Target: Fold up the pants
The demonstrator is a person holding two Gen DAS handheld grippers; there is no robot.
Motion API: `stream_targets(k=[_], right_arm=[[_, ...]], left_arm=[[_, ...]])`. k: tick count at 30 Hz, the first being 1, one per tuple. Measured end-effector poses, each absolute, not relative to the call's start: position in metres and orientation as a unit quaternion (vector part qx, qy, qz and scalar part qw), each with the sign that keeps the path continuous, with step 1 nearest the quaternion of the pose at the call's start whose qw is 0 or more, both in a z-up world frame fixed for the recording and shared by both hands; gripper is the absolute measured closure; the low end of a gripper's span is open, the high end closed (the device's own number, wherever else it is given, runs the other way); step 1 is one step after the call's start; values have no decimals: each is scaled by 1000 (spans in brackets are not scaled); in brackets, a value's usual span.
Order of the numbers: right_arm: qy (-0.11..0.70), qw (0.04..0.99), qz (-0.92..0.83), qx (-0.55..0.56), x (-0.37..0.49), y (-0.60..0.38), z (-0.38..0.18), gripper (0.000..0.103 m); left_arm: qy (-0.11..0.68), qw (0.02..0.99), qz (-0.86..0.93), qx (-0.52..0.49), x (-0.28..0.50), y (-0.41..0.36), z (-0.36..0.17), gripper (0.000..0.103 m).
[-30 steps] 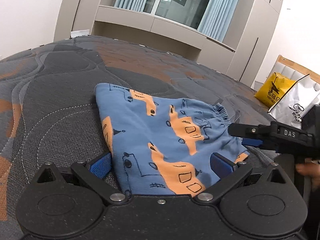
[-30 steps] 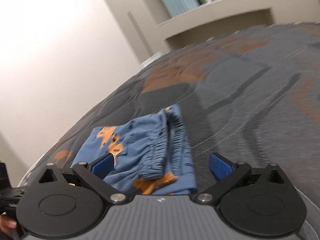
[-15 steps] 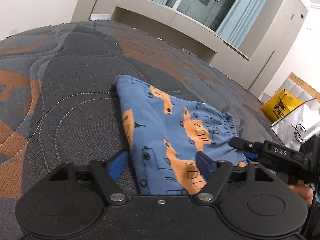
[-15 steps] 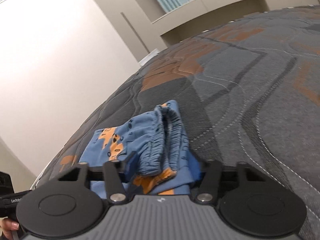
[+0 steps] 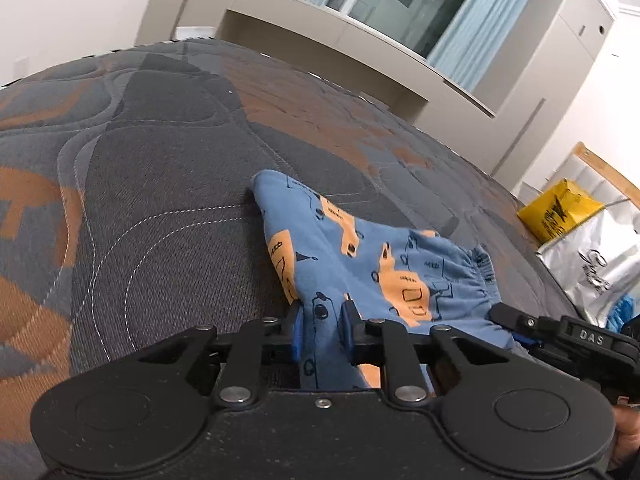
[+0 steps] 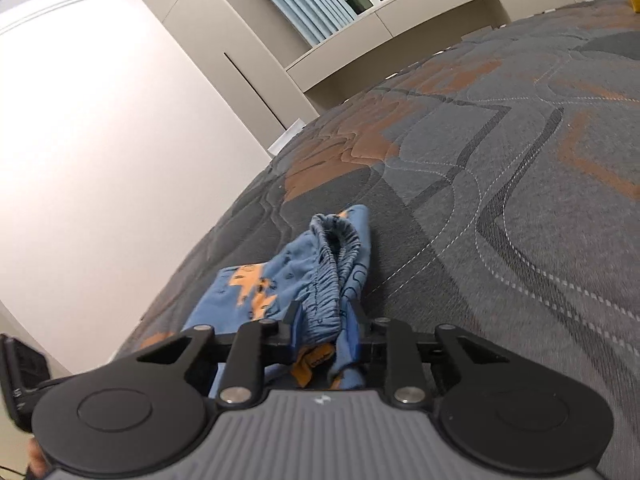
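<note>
The blue pants (image 5: 360,264) with orange digger prints lie folded on the grey and orange mattress (image 5: 160,168). My left gripper (image 5: 322,330) is shut on the near edge of the pants, the cloth pinched between its blue pads. My right gripper (image 6: 326,328) is shut on the pants (image 6: 304,276) at the elastic waistband end, which bunches up between its fingers. The right gripper also shows in the left wrist view (image 5: 560,336) at the waistband side.
The mattress (image 6: 500,200) stretches wide around the pants. A yellow bag (image 5: 556,212) and a silver bag (image 5: 596,268) stand beside the bed at the right. A white wall (image 6: 100,140) and cupboards stand beyond the bed's edge.
Both grippers went from open, straddling the pants' edge, to shut on the cloth. The pants' near edge now bunches between the pads and lifts slightly.
</note>
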State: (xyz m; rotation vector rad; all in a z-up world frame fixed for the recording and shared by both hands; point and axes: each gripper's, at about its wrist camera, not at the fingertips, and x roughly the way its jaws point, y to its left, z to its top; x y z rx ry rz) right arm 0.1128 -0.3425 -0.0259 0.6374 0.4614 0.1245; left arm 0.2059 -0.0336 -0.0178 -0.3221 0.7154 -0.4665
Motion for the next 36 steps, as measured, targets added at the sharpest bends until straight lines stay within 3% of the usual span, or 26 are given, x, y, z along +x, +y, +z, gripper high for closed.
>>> stream_targets(k=[7, 9, 14, 18, 19, 21, 22, 23, 25, 26, 33, 36], right_arm=[[245, 922, 69, 293, 85, -328, -14, 75], [248, 927, 55, 276, 83, -325, -16, 68], [239, 945, 12, 224, 79, -322, -20, 36], [231, 947, 9, 224, 85, -329, -23, 21], [230, 946, 12, 228, 89, -331, -23, 14], [229, 947, 20, 226, 98, -334, -23, 8], [229, 947, 24, 225, 103, -335, -23, 6], [231, 947, 28, 224, 107, -337, -23, 2], [236, 944, 39, 226, 116, -339, -25, 0], [238, 943, 44, 230, 121, -341, -26, 0], [237, 928, 75, 279, 155, -358, -38, 1], [232, 926, 83, 287, 161, -360, -43, 14]], left_arm=[[367, 885, -239, -158, 207, -14, -18, 83], [369, 885, -236, -156, 203, -12, -22, 83], [366, 891, -232, -136, 189, -12, -30, 77], [363, 894, -232, -127, 174, -14, -36, 73], [361, 895, -232, -123, 170, -14, -36, 72], [362, 896, -230, -115, 165, -12, -35, 67], [360, 897, -227, -117, 163, -11, -32, 58], [355, 900, -223, -121, 161, -10, -29, 41], [330, 911, -214, -126, 159, -8, -20, 19], [319, 916, -210, -125, 160, -9, -17, 16], [320, 919, -194, -126, 195, -28, -20, 16], [337, 913, -191, -125, 206, -36, -31, 18]])
